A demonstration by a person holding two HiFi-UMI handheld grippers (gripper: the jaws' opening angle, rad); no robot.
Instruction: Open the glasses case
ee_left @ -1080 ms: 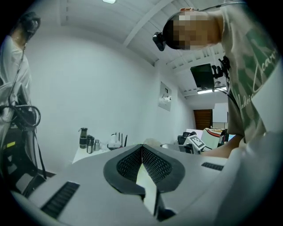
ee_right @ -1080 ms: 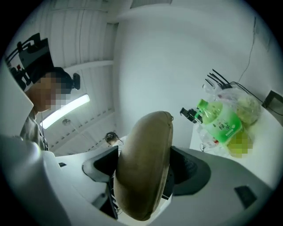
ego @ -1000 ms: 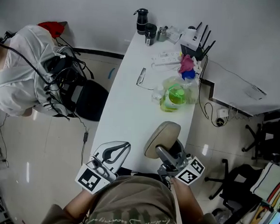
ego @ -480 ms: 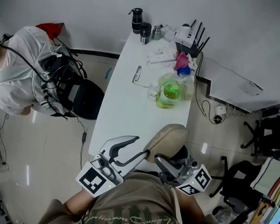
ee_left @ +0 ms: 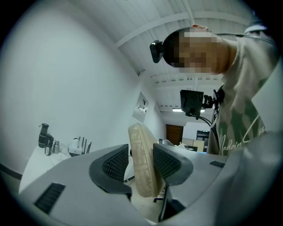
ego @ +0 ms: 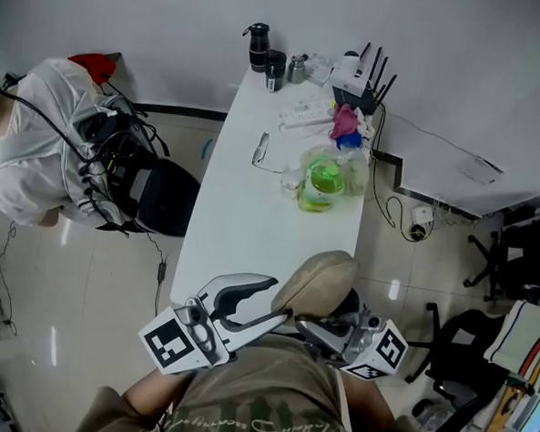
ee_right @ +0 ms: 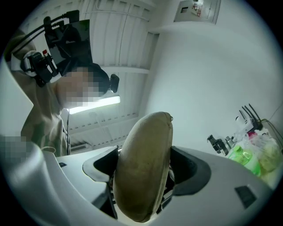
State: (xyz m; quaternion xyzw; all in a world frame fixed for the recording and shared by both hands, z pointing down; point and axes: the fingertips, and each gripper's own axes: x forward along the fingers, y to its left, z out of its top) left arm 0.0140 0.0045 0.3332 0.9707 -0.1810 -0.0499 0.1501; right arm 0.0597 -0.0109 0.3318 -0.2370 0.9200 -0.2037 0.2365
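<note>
Two grippers met at the beige glasses case (ego: pixel 316 282), which you held up in the air by the near end of the white table (ego: pixel 252 209). Your right gripper (ee_right: pixel 143 170) was clamped across the case's broad body. Your left gripper (ee_left: pixel 142 165) had just been opening its jaws to a middling gap. The case's edge stood between them, with one pad close against it and the other slightly clear.

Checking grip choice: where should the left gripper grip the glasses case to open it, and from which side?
Probably the free edge of the glasses case, from the person's left, pinching across its thin side. The right gripper clamps the case's near end, leaving that edge exposed. The left gripper, jaws just opening, has that edge between them, unpressed.
</note>
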